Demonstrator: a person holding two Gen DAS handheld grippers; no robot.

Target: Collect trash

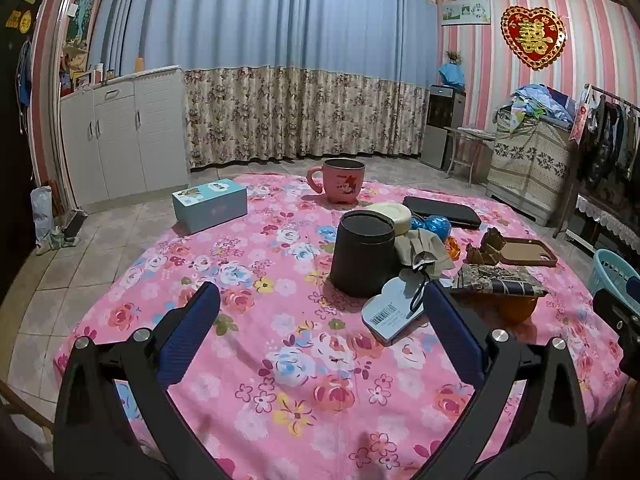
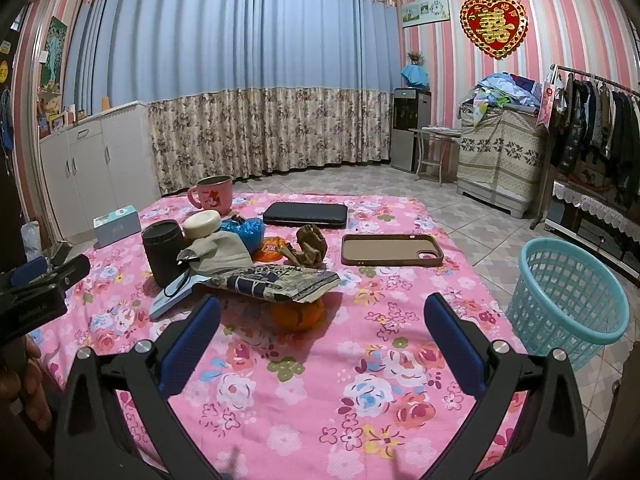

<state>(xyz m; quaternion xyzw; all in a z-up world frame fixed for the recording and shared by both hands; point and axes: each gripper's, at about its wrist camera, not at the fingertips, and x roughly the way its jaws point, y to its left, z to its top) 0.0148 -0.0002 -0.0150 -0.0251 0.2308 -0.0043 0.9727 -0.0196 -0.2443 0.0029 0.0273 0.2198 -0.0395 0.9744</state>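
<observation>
Left claw [image 1: 320, 312] and right claw [image 2: 320, 312] both wide apart, empty, above the floral tablecloth [image 2: 320, 380].

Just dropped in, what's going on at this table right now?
A person holds two grippers over a floral-clothed table, both open and holding nothing. The left gripper faces a black cup and a barcode tag. The right gripper faces a flattened wrapper lying on an orange, with crumpled brown paper behind. A blue basket stands on the floor to the right of the table. No trash has been picked up yet.
</observation>
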